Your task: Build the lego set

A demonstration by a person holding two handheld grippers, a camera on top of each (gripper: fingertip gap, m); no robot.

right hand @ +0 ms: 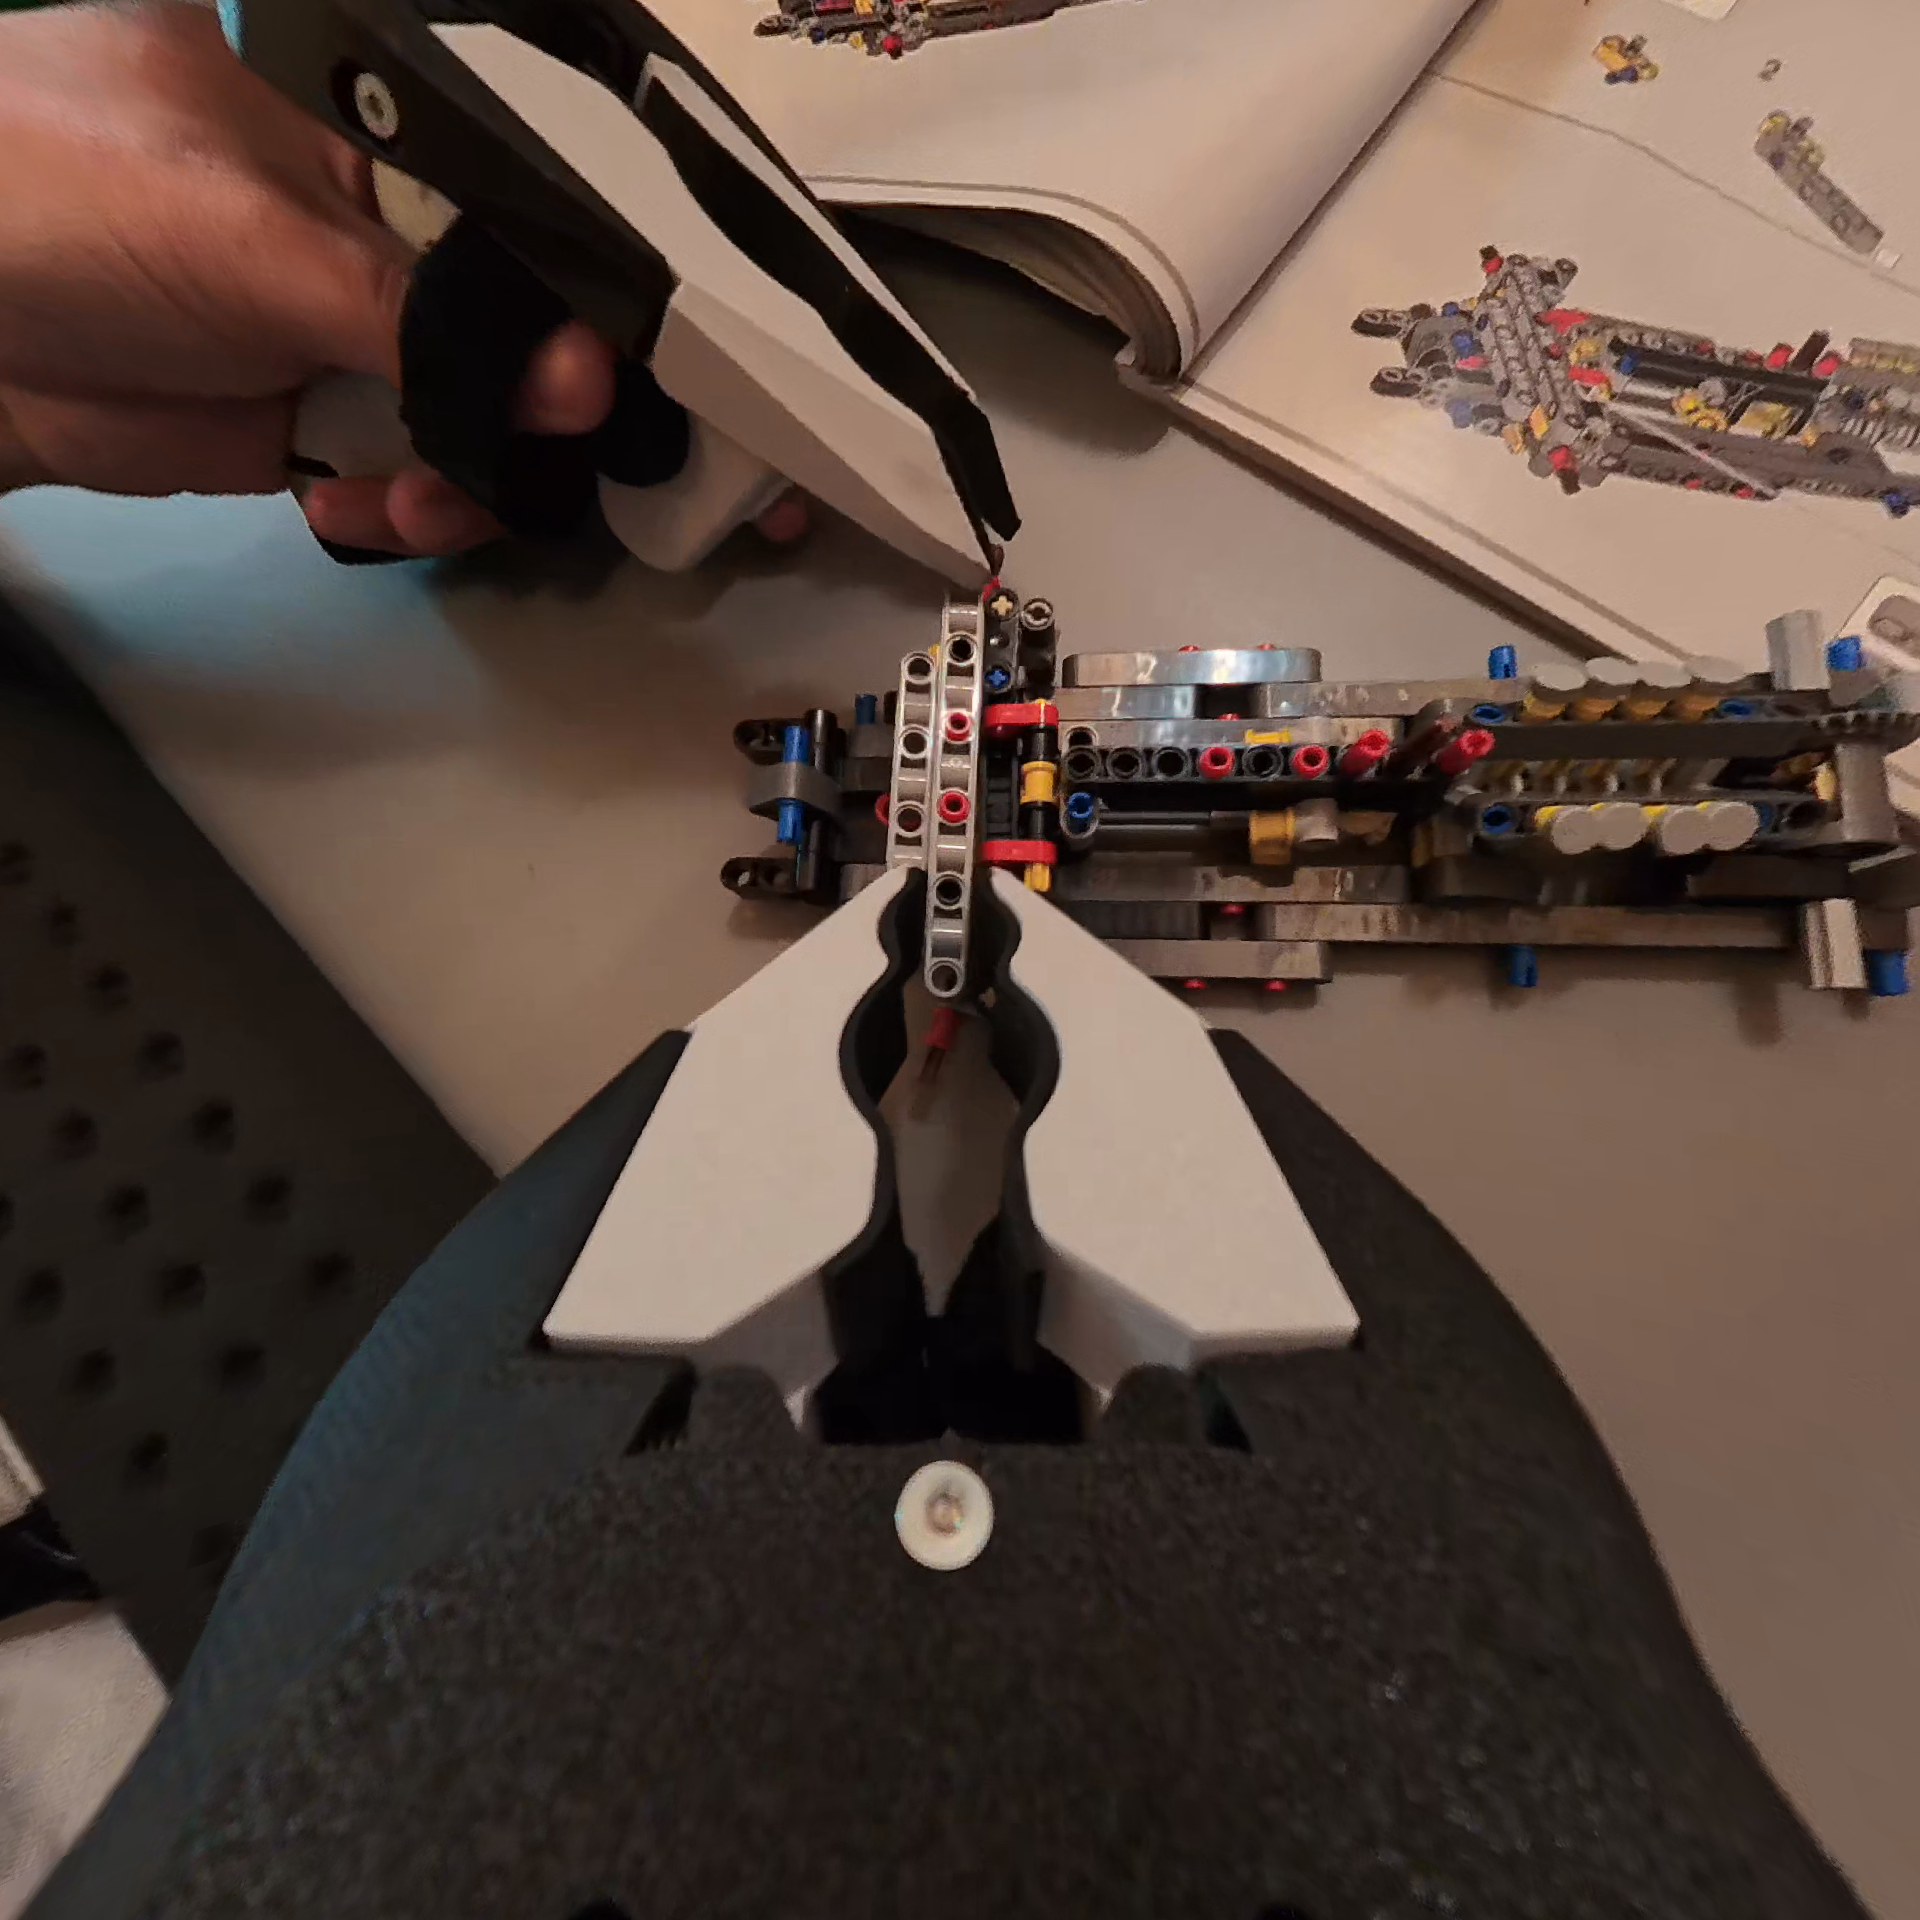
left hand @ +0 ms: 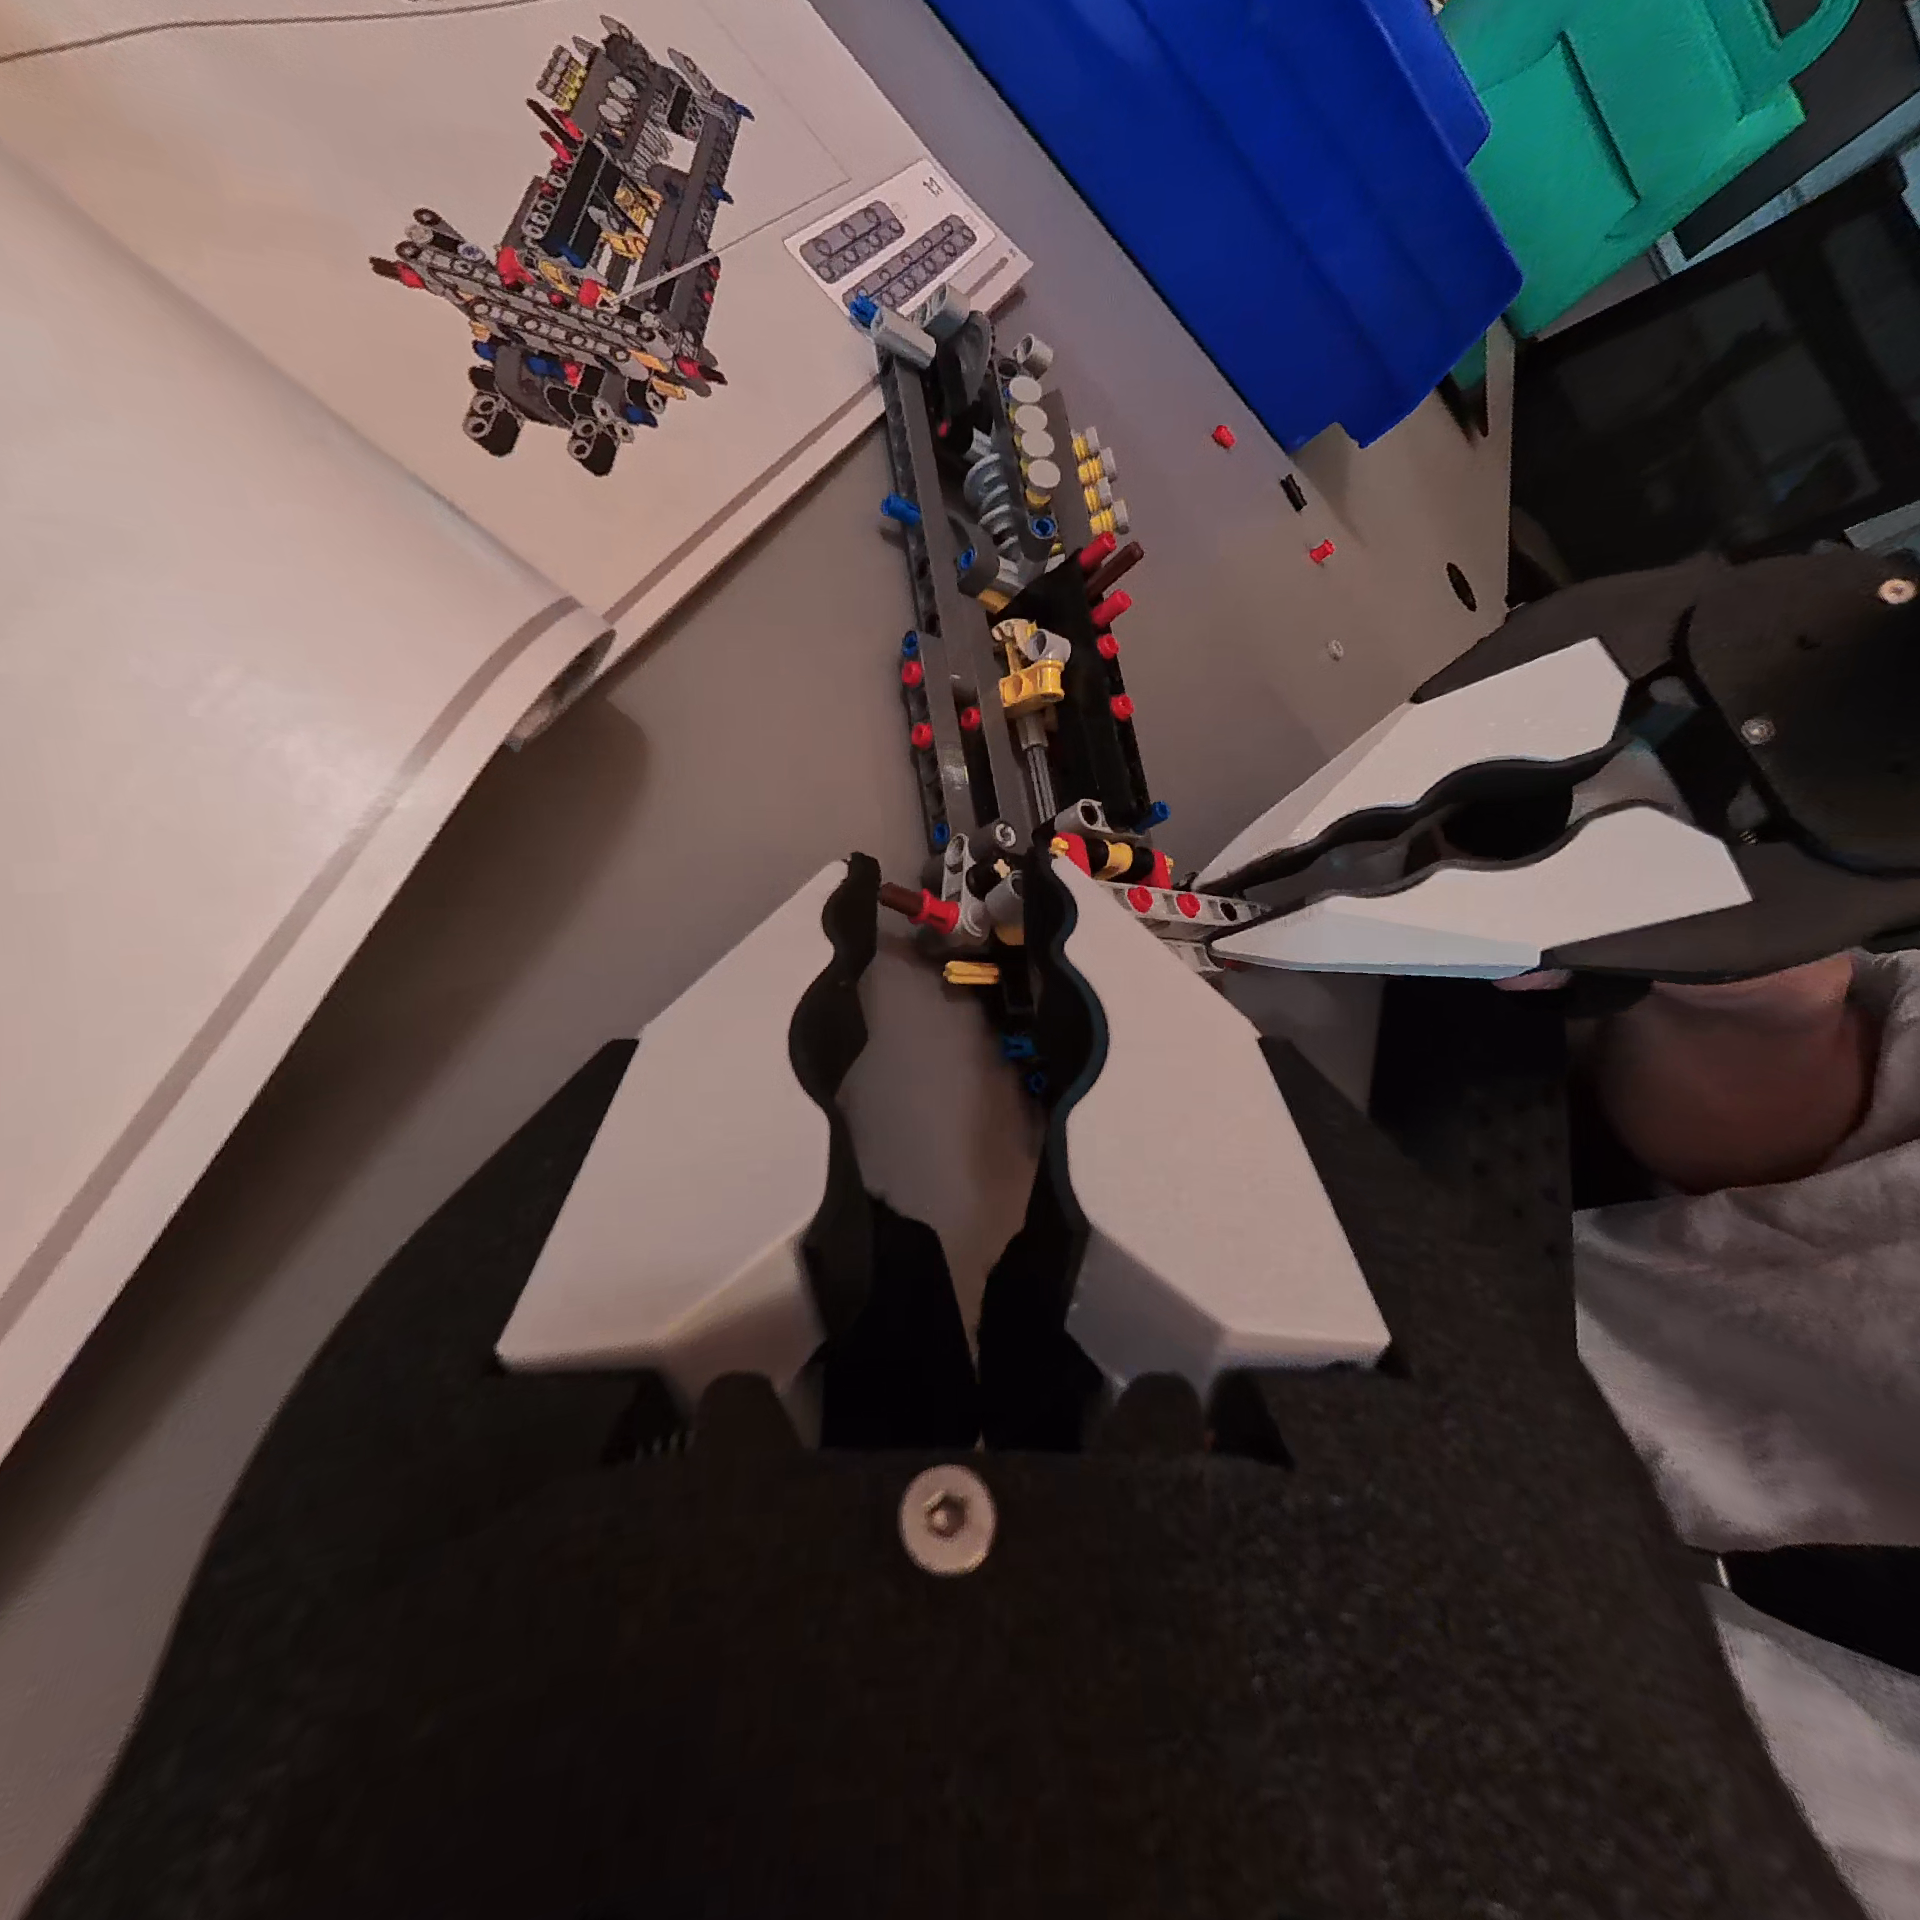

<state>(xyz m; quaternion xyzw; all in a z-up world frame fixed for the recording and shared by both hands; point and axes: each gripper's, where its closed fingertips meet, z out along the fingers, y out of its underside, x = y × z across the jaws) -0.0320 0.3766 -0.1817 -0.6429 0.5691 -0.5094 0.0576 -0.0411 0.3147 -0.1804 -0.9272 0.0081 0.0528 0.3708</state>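
Long Lego chassis (right hand: 1299, 821) lying flat on grey desk (right hand: 1558, 1195), beside open instruction book (right hand: 1299, 156) kept in sight for reference. Right hand-held gripper (right hand: 948, 899) closed on pale grey studless beam (right hand: 951, 790), aligning its holes with red pins. Left hand-held gripper (left hand: 951, 883) part open, apparently bracing the chassis end against that push. Rigid, glossy plastic; matte, scalloped pads.
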